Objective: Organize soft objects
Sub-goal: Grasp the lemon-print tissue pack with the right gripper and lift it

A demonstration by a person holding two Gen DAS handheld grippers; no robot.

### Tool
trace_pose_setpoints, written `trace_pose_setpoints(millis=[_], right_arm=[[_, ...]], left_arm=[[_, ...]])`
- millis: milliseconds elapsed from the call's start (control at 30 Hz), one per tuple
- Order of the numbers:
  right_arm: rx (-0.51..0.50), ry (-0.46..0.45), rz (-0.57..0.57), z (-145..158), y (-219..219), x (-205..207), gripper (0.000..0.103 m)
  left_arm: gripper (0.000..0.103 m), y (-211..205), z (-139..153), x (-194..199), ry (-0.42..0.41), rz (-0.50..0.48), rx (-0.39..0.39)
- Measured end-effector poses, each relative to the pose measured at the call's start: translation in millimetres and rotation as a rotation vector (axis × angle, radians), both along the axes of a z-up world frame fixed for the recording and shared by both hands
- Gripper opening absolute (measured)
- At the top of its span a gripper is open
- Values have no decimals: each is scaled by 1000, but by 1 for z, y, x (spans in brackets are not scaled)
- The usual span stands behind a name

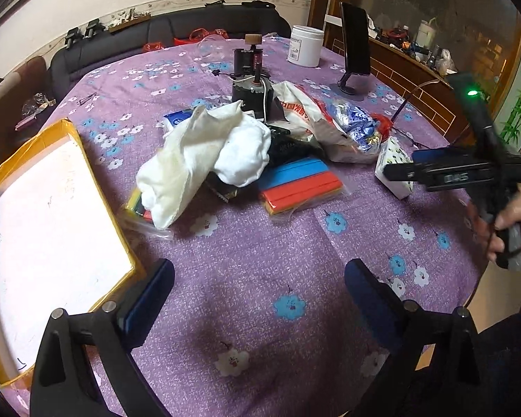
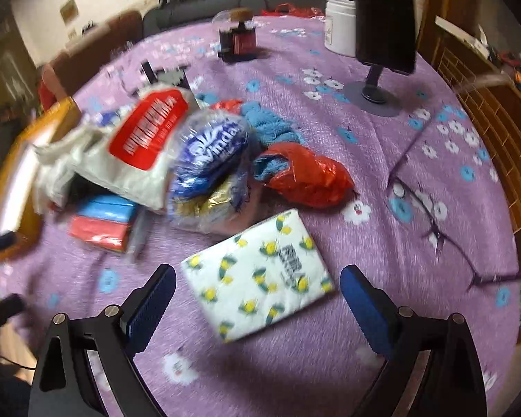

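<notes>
A heap of soft things lies mid-table: white cloths (image 1: 205, 154), a white printed bag (image 2: 135, 146), a blue wrapped pack (image 2: 212, 146), a red plastic bag (image 2: 309, 177) with a blue towel (image 2: 271, 125), and coloured foam strips in a clear bag (image 1: 302, 187). A lemon-print tissue pack (image 2: 257, 274) lies just ahead of my right gripper (image 2: 257, 299), between its open fingers but untouched. My left gripper (image 1: 260, 292) is open and empty over bare tablecloth, short of the heap. The right gripper also shows in the left wrist view (image 1: 399, 170), beside the tissue pack (image 1: 392, 163).
An open yellow-edged box (image 1: 52, 229) with a white bottom sits at the table's left. A phone on a stand (image 1: 356, 55), a white jar (image 1: 305, 45) and a dark device (image 1: 251, 76) stand behind the heap. Glasses (image 2: 430, 215) lie at the right.
</notes>
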State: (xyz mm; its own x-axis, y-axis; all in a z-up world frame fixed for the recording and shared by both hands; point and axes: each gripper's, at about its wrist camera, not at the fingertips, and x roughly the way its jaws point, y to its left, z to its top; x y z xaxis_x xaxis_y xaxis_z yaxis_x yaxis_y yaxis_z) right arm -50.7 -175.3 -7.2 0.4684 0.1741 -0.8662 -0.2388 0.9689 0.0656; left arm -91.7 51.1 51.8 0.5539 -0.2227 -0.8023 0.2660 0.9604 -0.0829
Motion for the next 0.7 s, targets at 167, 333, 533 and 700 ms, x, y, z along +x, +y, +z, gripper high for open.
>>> trace_pose_setpoints(millis=[167, 333, 533, 700], right_arm=[[3, 28, 46, -4, 12, -8, 87], [115, 91, 111, 3, 20, -39, 87], [119, 96, 80, 2, 14, -62, 87], [135, 72, 30, 11, -7, -67, 87]], left_arm=[[98, 6, 0, -1, 4, 24, -12], [98, 0, 2, 0, 15, -18, -33], [98, -42, 10, 25, 20, -282, 2], [83, -64, -3, 65, 47, -446, 118]])
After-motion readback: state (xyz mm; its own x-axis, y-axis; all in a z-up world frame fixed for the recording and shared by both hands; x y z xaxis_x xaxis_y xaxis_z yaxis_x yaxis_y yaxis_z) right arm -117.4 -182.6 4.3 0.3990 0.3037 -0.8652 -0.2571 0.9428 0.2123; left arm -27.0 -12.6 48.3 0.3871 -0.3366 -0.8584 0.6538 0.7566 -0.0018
